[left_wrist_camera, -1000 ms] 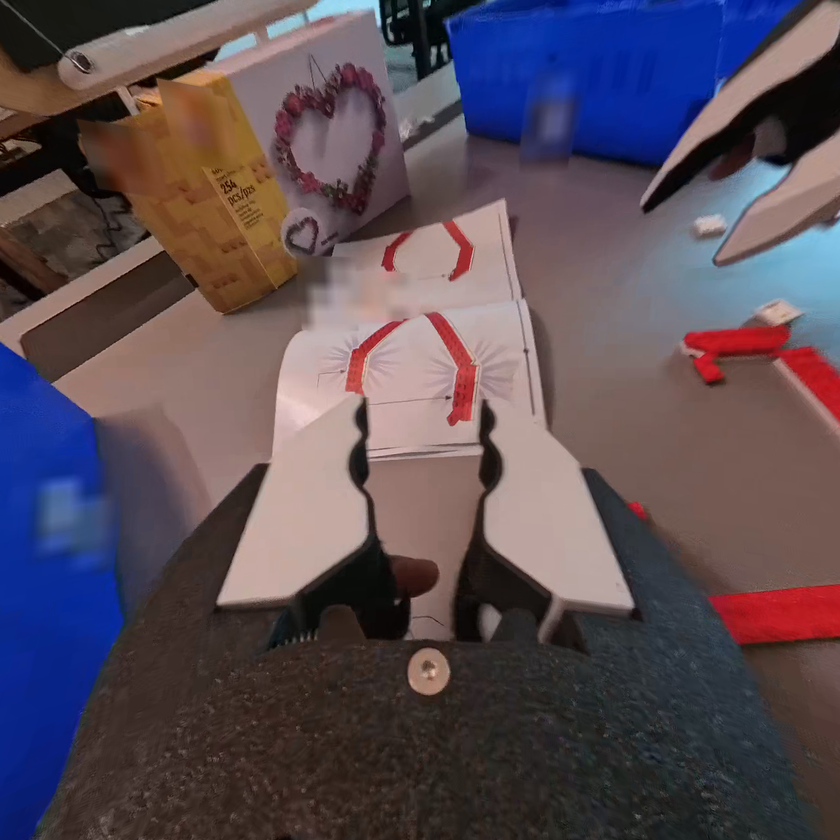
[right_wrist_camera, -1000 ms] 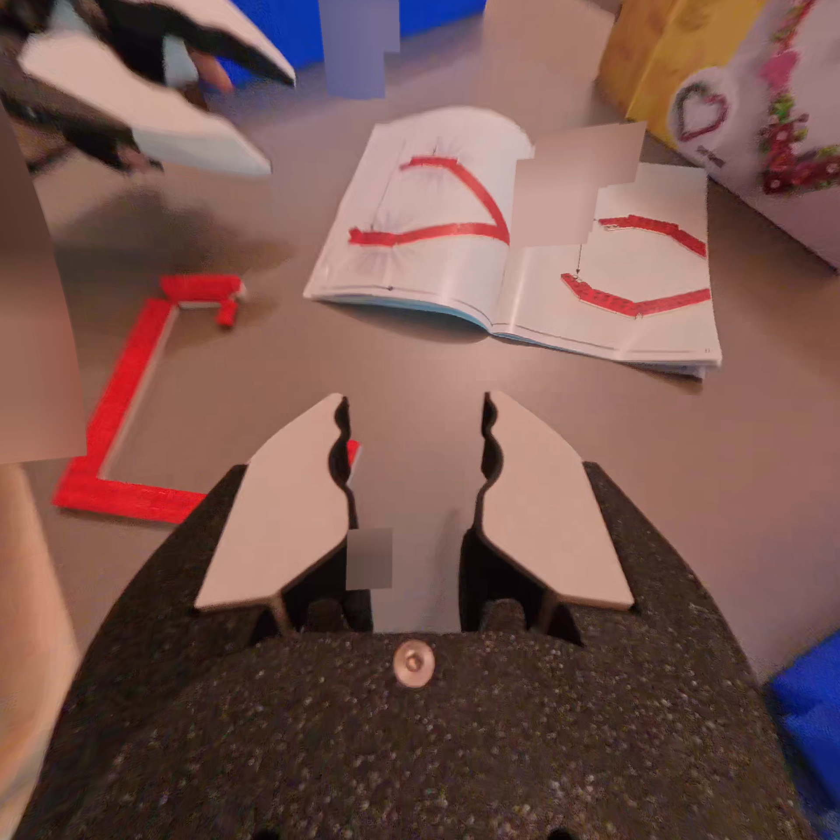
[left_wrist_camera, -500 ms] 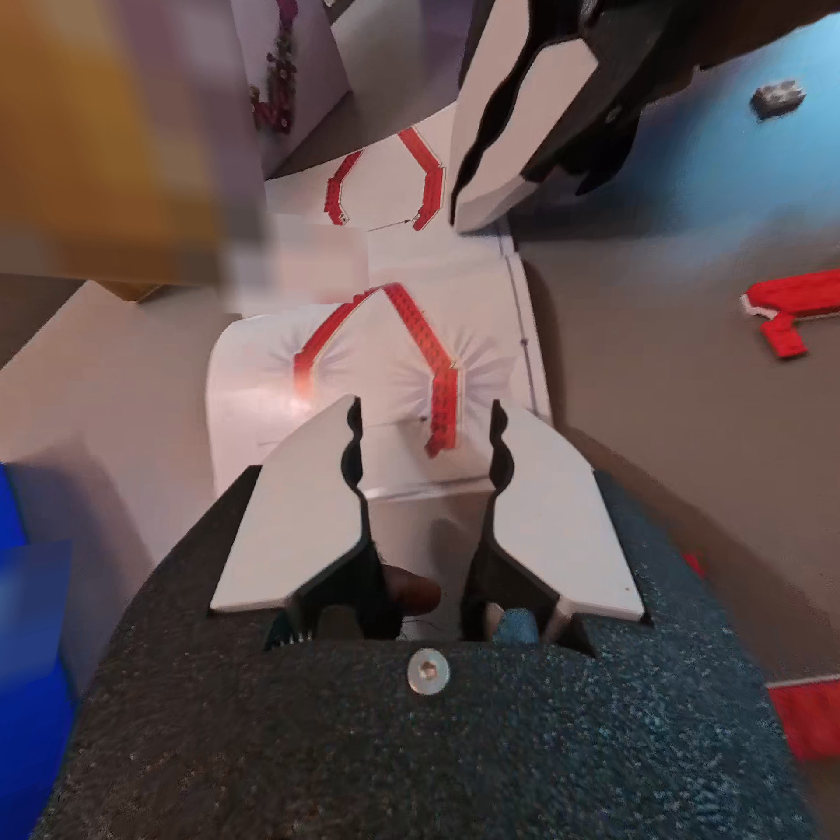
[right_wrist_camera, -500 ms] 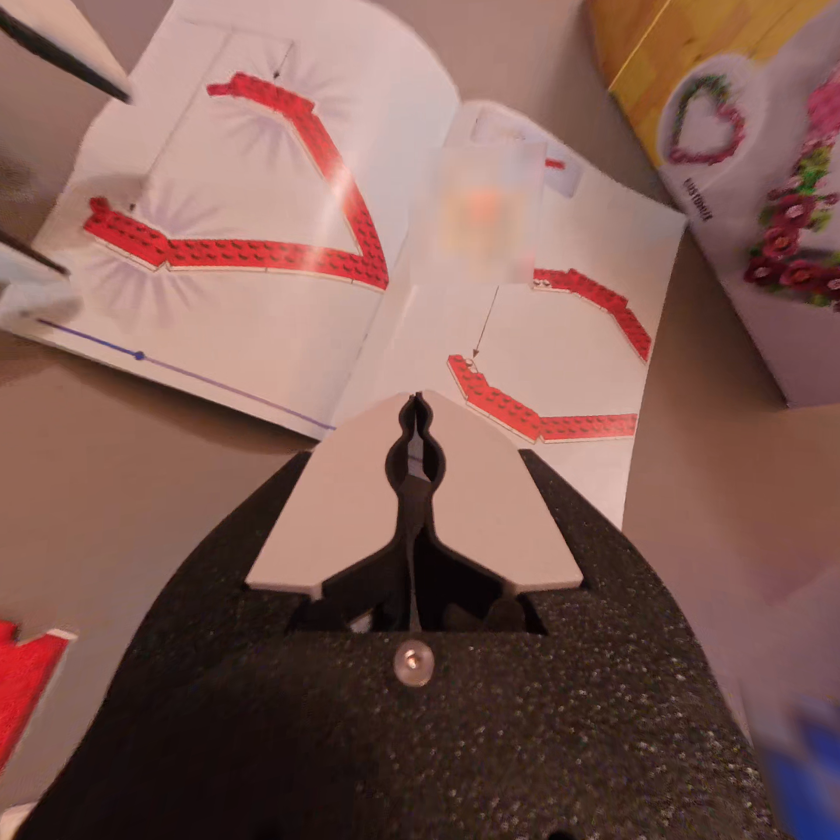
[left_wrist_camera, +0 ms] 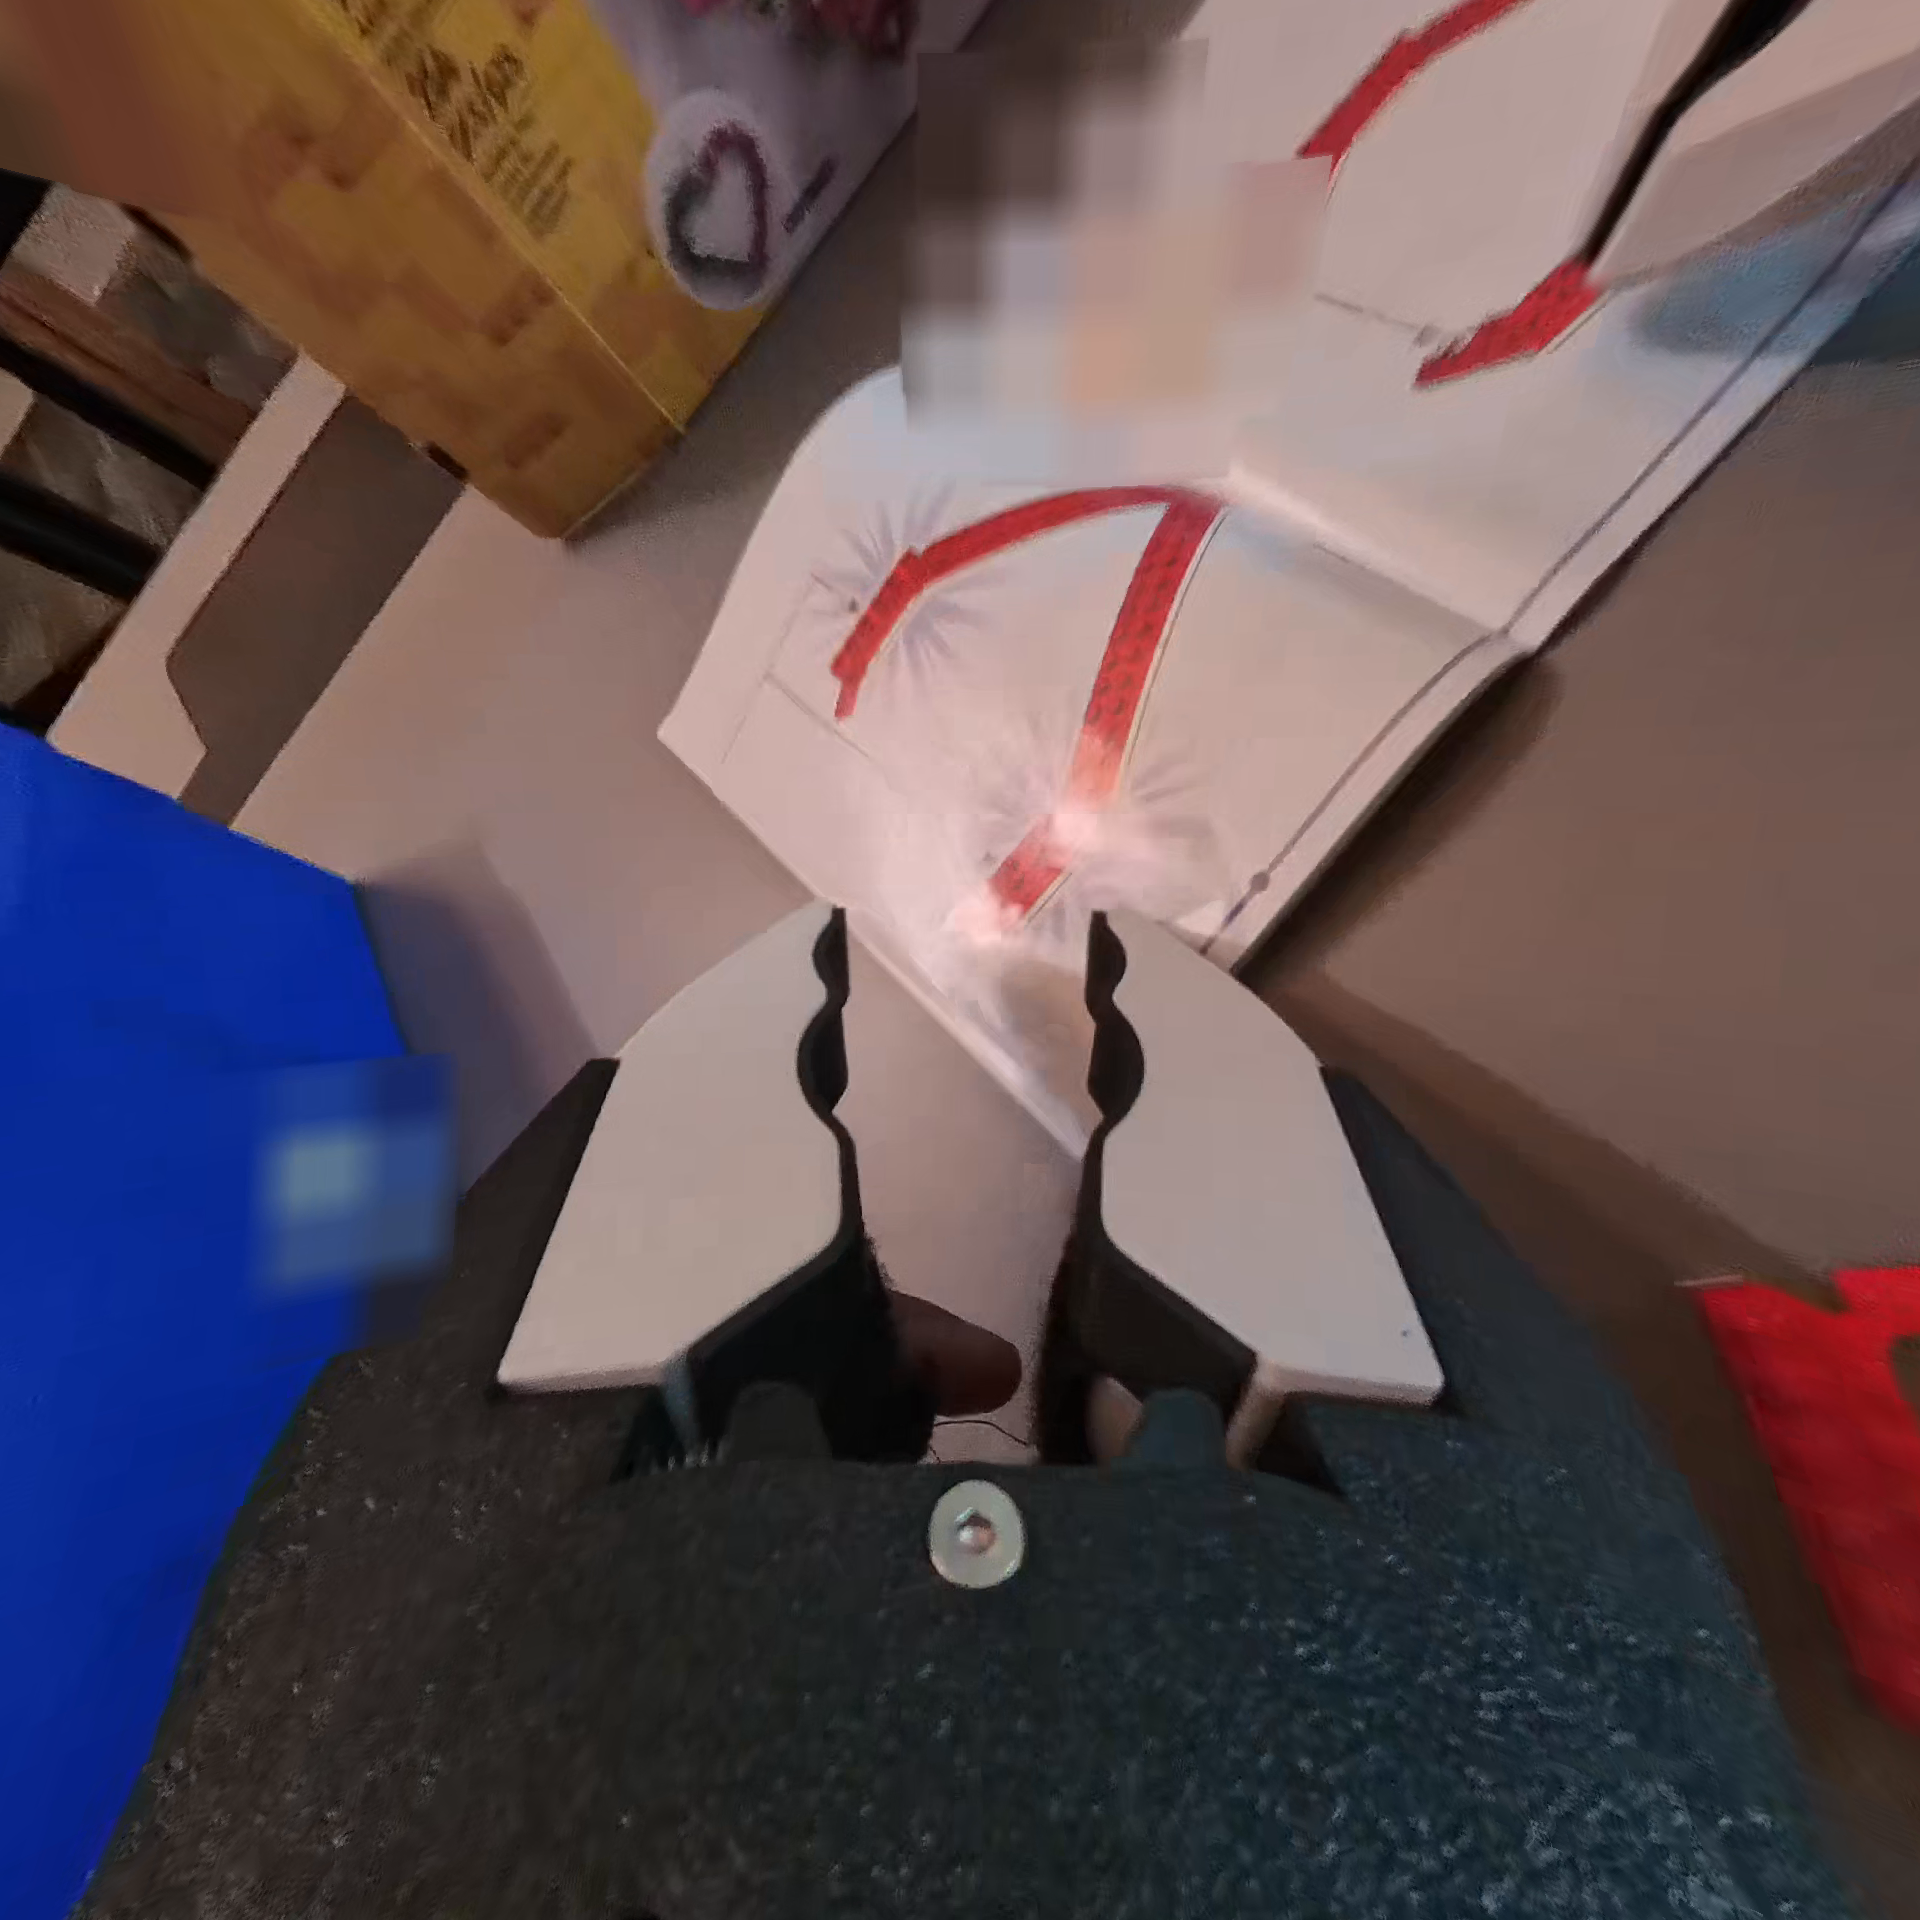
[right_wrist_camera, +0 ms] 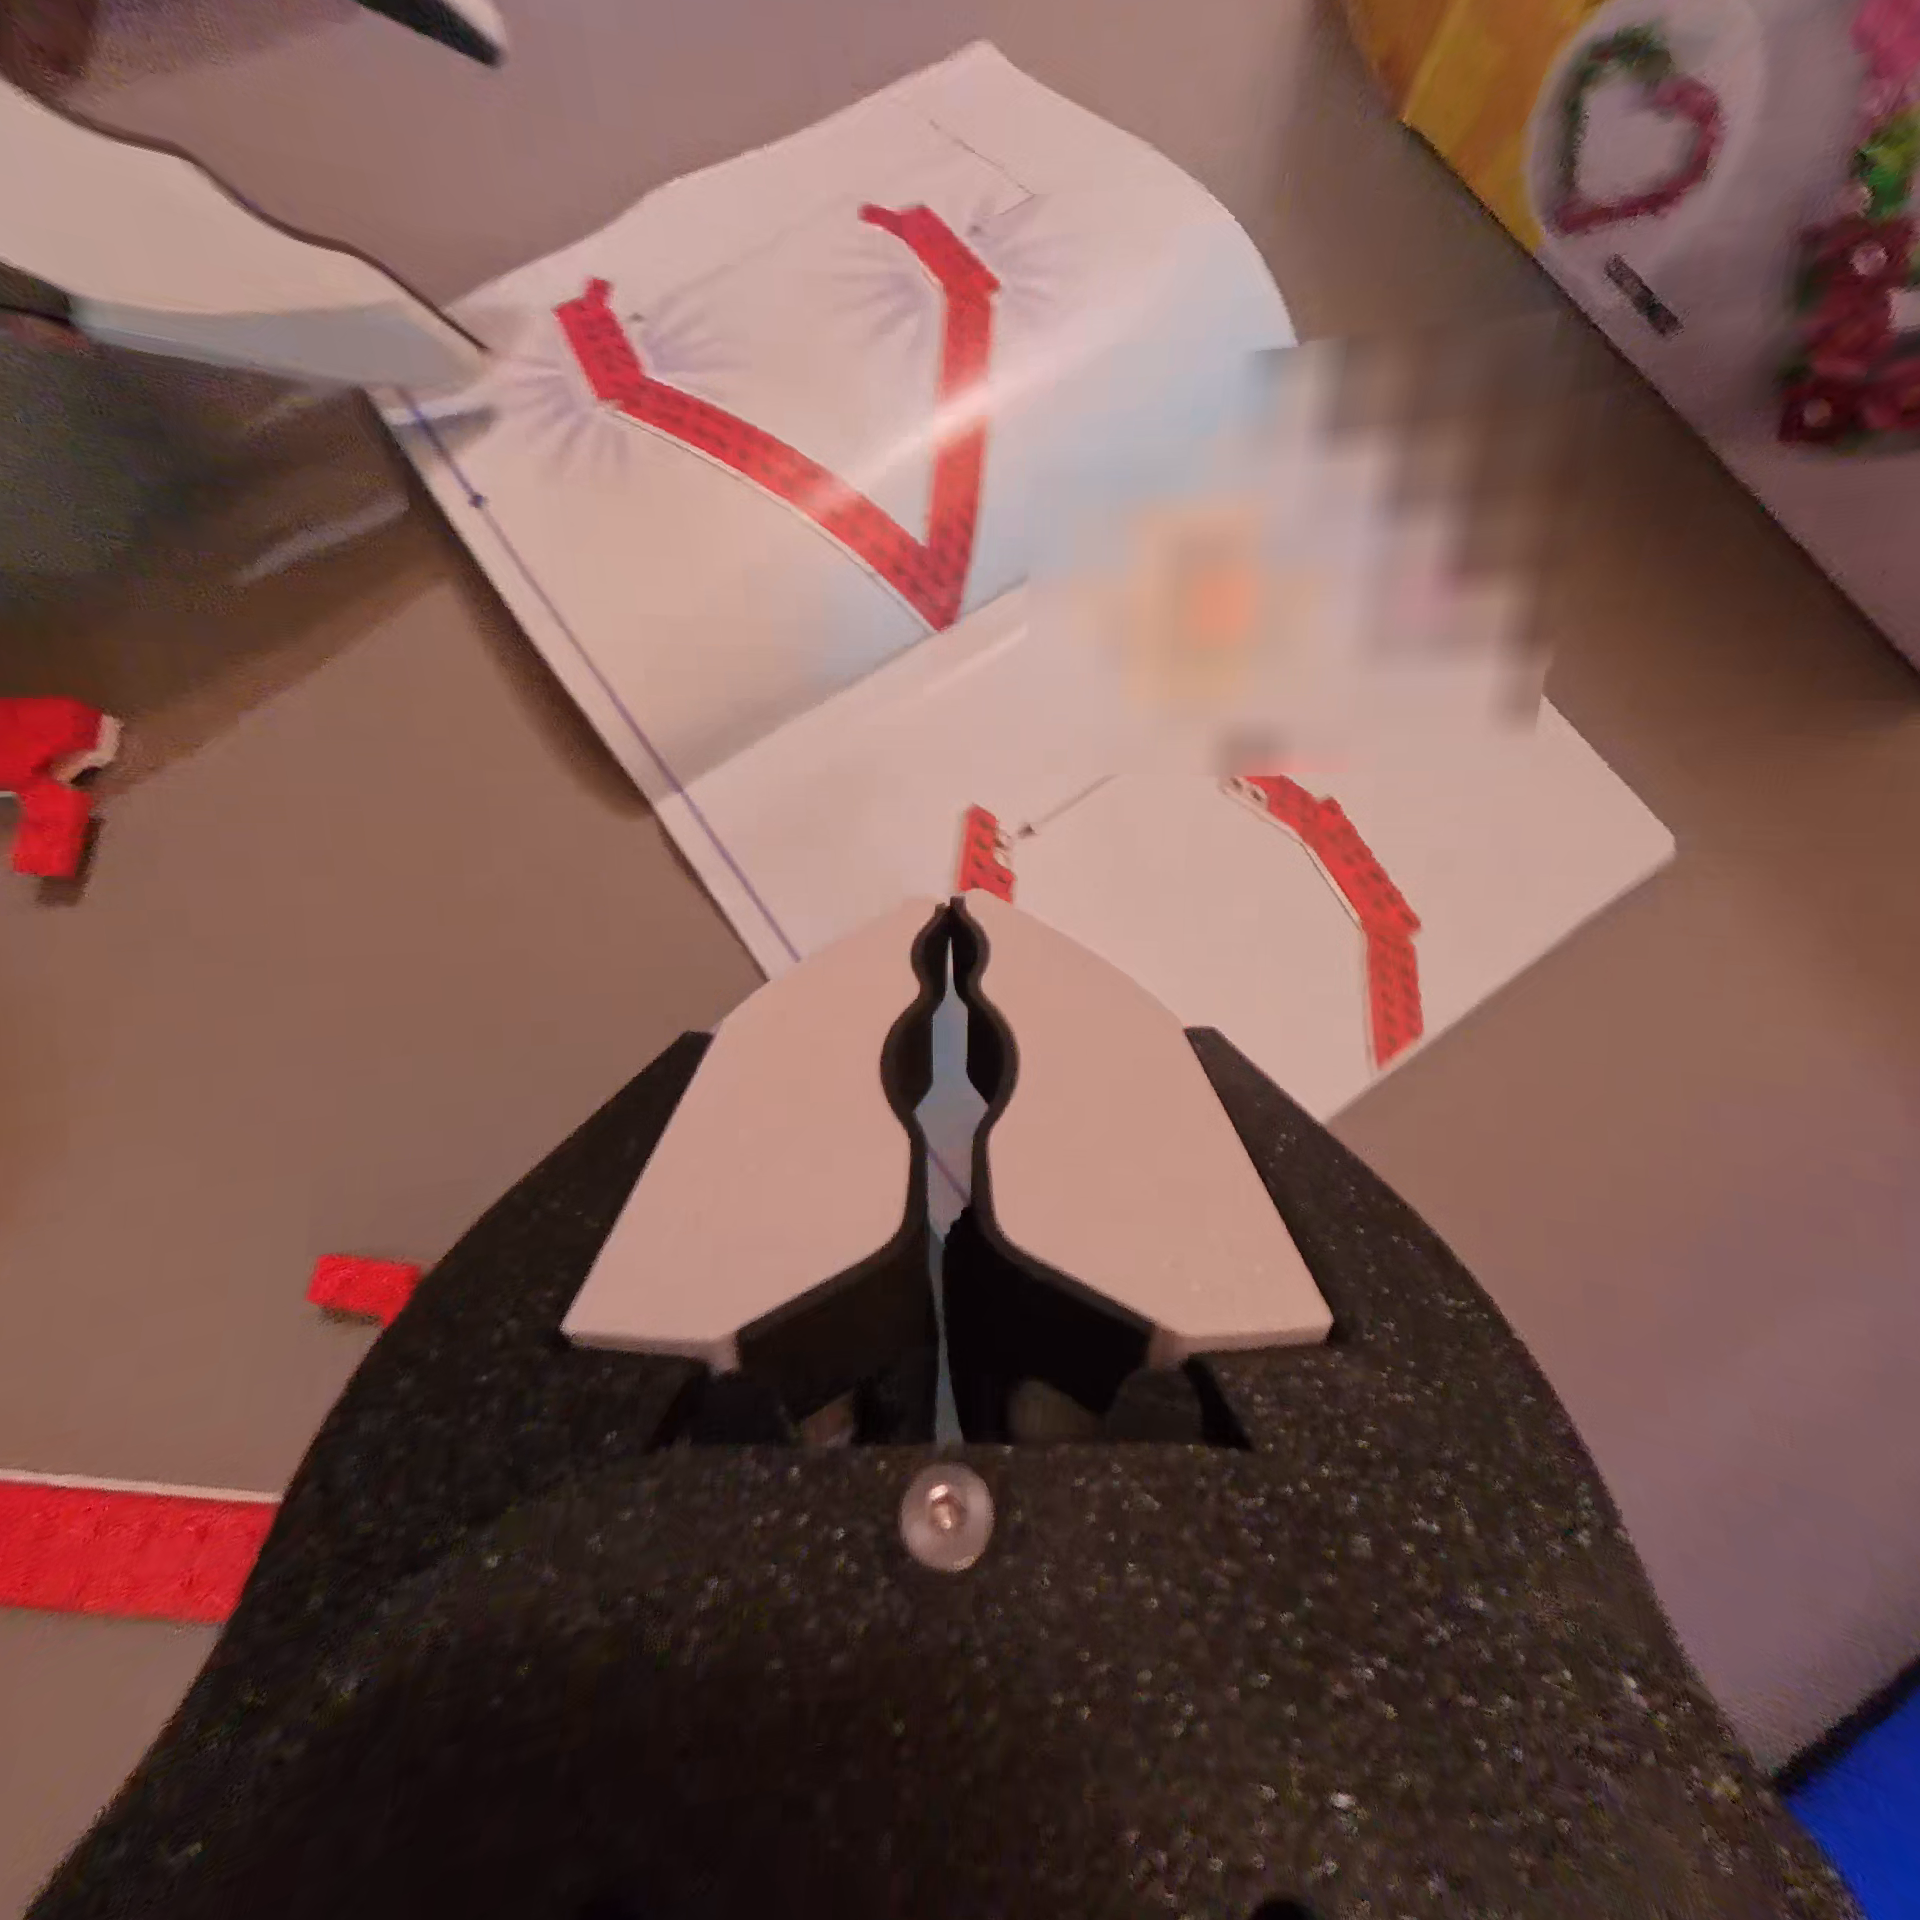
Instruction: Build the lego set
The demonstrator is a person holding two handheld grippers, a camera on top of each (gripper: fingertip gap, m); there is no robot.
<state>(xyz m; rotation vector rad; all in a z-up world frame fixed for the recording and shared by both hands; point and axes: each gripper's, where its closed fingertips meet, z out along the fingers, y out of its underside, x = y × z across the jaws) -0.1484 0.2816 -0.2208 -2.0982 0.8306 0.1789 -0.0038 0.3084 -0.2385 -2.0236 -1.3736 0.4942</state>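
The open instruction booklet (left_wrist_camera: 1039, 665) lies on the grey table and shows red frame drawings. My left gripper (left_wrist_camera: 961, 920) is open and empty, just above the booklet's near corner. My right gripper (right_wrist_camera: 954, 906) is shut on the booklet's (right_wrist_camera: 831, 416) near page edge; a thin pale sheet shows between its fingers. The built red lego frame (right_wrist_camera: 125, 1548) lies at the left in the right wrist view, and its corner (left_wrist_camera: 1829, 1455) shows at the right in the left wrist view. A small red piece (right_wrist_camera: 47, 758) and a loose red brick (right_wrist_camera: 364, 1283) lie near it.
The yellow and white lego box (left_wrist_camera: 468, 260) stands behind the booklet; it also shows in the right wrist view (right_wrist_camera: 1714, 208). A blue bin (left_wrist_camera: 156, 1039) is close on the left. The left gripper's finger (right_wrist_camera: 260, 301) reaches the booklet's far corner.
My right gripper has gone from open to shut on the booklet's edge. The booklet now lies turned in both views. My left gripper stayed open and moved closer to the booklet's corner.
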